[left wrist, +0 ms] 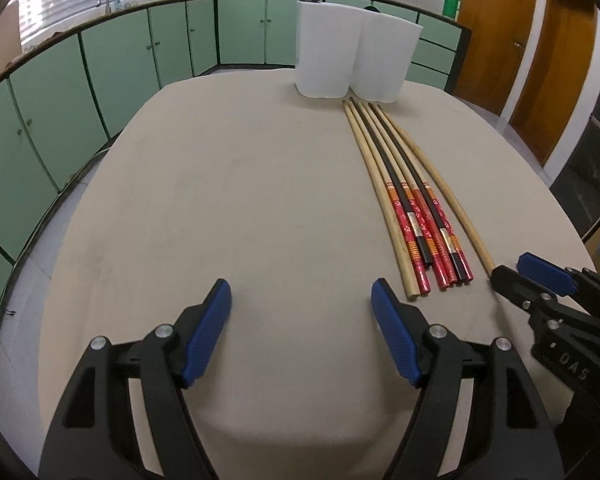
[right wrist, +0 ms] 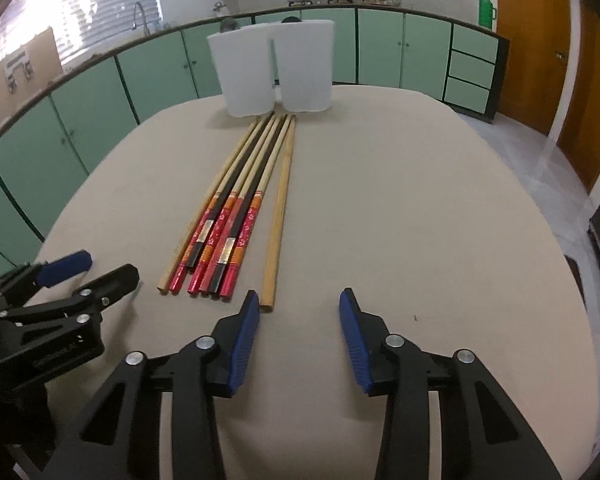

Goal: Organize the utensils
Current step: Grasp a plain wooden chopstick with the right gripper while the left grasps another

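Six long chopsticks (right wrist: pixel 236 208), plain wood and red-patterned, side by side

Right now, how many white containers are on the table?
2. The left container and the right container stand side by side at the far end of the table, just beyond the chopsticks. None appear hidden.

Two plain bamboo chopsticks (right wrist: pixel 278 208) lie on the single table (right wrist: pixel 400 200), one at each side of the bundle. Between them are red-patterned chopsticks (right wrist: pixel 220 236), probably five, though they are packed too tightly to count for sure. Two of these have black shafts and the others have pale ones. Two white containers (right wrist: pixel 246 76) stand side by side. There are two grippers, the left gripper (left wrist: pixel 301 312) and the right gripper (right wrist: pixel 299 322).
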Available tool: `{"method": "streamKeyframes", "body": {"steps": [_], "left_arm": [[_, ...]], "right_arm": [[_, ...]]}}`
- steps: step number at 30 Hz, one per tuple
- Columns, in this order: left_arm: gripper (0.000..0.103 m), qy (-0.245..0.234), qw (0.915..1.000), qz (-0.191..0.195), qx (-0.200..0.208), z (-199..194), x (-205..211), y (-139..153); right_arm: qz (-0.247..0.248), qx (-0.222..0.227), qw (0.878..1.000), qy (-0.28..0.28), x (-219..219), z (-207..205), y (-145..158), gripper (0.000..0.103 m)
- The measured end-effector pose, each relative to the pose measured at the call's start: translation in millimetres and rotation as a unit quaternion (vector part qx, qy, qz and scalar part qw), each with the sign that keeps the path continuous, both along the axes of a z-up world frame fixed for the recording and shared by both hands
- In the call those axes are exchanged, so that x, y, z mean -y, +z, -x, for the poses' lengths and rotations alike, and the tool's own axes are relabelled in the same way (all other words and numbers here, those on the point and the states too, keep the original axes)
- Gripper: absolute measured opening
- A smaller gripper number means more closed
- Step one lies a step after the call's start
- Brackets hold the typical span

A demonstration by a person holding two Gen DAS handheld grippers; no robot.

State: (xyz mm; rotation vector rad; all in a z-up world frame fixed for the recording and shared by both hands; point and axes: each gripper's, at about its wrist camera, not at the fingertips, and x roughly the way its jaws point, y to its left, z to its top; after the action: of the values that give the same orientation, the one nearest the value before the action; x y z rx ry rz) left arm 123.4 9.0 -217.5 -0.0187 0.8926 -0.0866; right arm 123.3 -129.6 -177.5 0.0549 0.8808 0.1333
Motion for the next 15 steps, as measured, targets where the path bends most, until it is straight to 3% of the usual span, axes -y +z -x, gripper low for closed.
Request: {"method": "streamKeyframes", "body": {"steps": [6, 10, 15], "left_arm": [[0.071, -0.006, 0.9999, -0.004, 0.014, 3.7, 3.8, 4.0], [0.071, -0.016, 0.9997, 0.004, 0.015, 5.6, 8.5, 5.4], [0.072, -0.03, 0.9993, 0.01, 0.017, 5.2, 17.9, 5.6]], "right_arm": [[-0.005, -0.001, 1.0, 0.026, -11.5, -3.1, -1.4, 0.036], [-0.015, -0.009, 0.999, 0.036, -14.2, -9.2, -3.1, 0.008], [-0.021, -0.006, 0.999, 0.029, -8.2, -5.9, -2.4, 0.007]]}}
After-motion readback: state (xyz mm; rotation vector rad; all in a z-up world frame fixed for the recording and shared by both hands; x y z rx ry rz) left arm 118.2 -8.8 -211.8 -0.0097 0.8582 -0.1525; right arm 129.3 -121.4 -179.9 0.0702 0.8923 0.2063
